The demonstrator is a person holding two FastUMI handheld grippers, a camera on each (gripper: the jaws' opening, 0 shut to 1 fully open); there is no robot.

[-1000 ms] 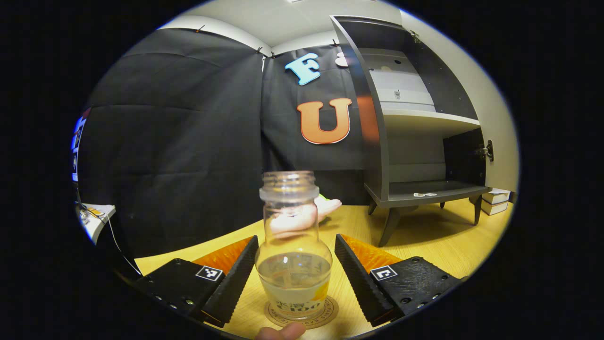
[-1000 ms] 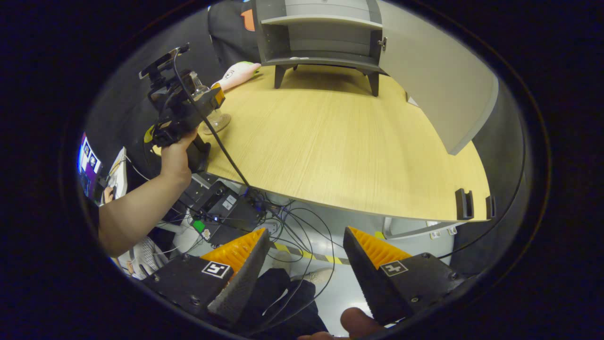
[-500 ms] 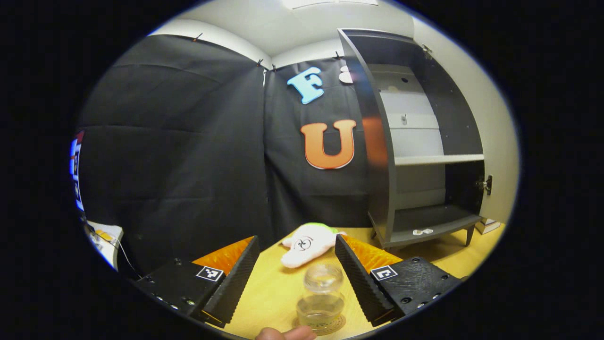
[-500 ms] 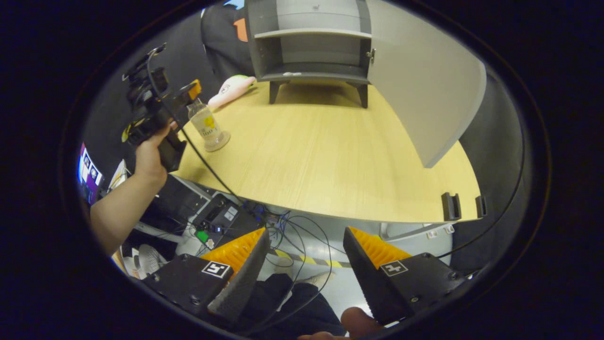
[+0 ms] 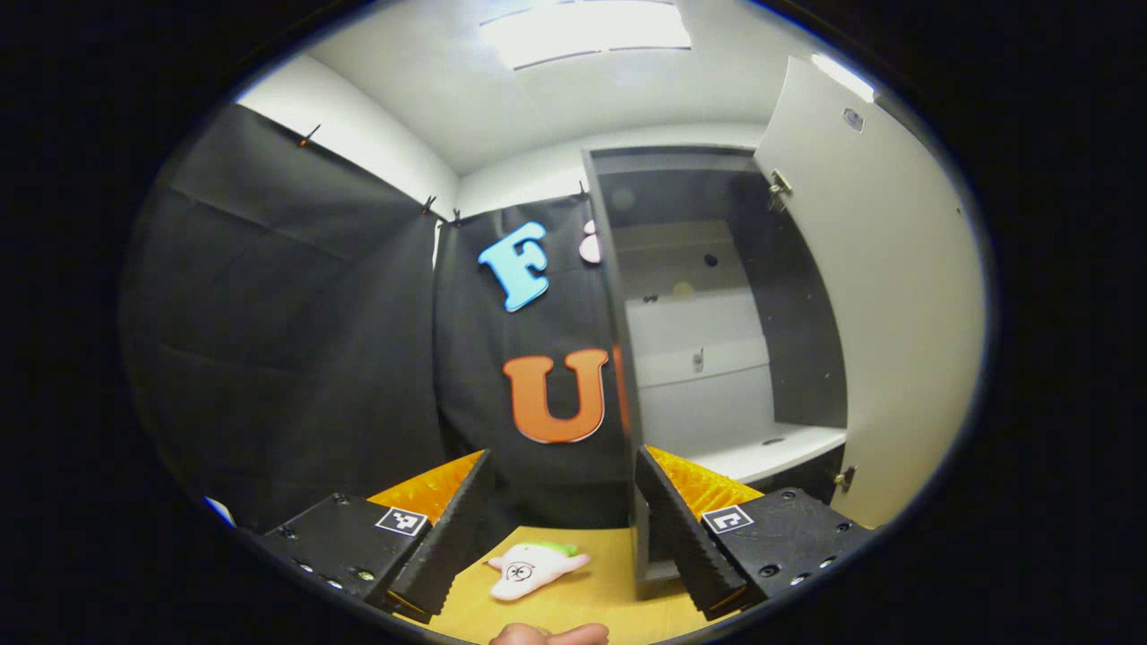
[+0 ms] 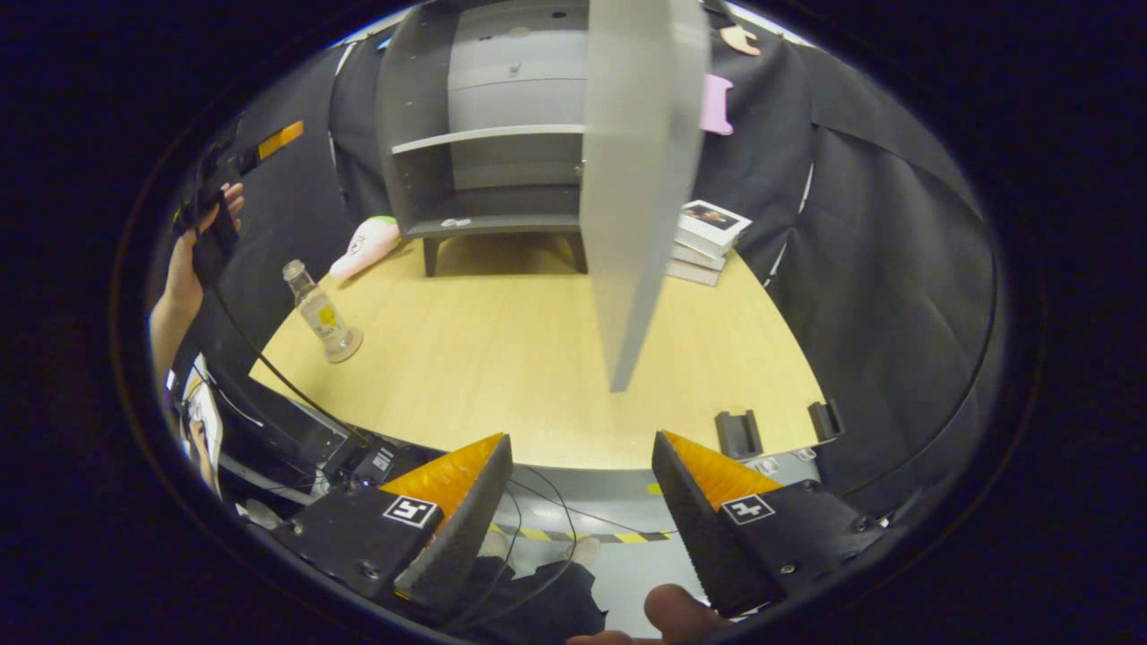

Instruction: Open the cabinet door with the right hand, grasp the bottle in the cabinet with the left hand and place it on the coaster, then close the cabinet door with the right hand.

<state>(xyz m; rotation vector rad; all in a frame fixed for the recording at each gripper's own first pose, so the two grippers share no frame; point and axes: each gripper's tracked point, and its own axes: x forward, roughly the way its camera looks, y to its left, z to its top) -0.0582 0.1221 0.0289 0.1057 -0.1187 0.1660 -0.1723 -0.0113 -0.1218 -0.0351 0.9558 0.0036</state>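
Observation:
In the right gripper view, a clear bottle [image 6: 321, 310] with a little liquid stands upright on a round coaster [image 6: 346, 346] near the table's left edge. The grey cabinet [image 6: 484, 143] stands at the back of the table with its pale door [image 6: 632, 188] swung wide open toward me. My right gripper [image 6: 578, 520] hangs open off the table's front edge, empty. A hand holds the left gripper [image 6: 211, 193] raised at the far left, above the bottle. In the left gripper view, my left gripper [image 5: 560, 528] is open and empty, aimed at the cabinet [image 5: 708, 358] and its open door [image 5: 896, 296].
A pink and white plush toy [image 6: 363, 246] lies left of the cabinet, also seen as the plush toy [image 5: 536, 566] on the table. A stack of booklets [image 6: 703, 242] sits right of the door. Two black clips [image 6: 775, 425] sit on the table's front edge. Cables and a box lie below.
The left gripper has let go of the bottle on the coaster, then risen and tilted upward away from it. The right gripper has swung right, now facing the door's edge.

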